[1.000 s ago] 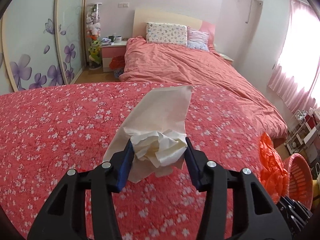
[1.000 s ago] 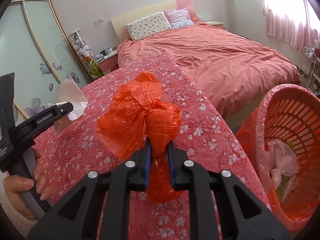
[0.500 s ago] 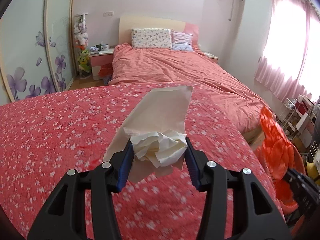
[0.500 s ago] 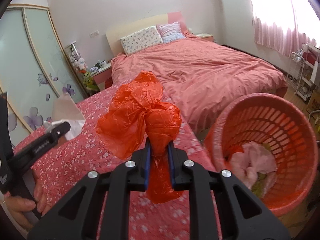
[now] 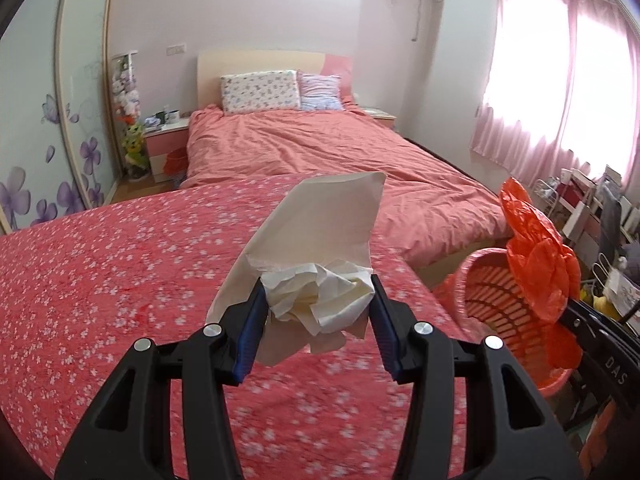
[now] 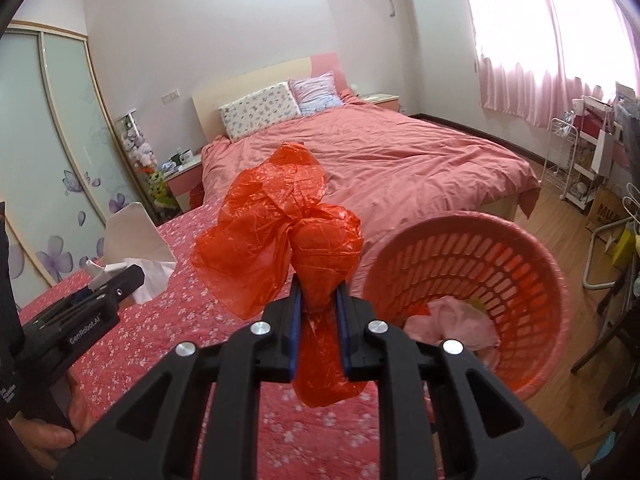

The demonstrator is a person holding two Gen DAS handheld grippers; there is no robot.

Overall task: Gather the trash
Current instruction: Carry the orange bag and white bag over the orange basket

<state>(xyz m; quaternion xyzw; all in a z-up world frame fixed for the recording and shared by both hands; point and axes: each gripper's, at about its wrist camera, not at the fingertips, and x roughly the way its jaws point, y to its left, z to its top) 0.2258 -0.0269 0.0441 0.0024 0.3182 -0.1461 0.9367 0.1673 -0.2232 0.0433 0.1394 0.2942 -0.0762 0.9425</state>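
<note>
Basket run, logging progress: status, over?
Left gripper shut on tissue. Right gripper shut on orange bag. Basket off the bed's edge, some trash inside. Nothing in the way.

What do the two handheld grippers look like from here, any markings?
Both the left gripper and right gripper are matte black plastic with triangular cut-outs, silver screw heads and blue finger pads. White "GenRobot.AI" lettering marks the left one's side.
</note>
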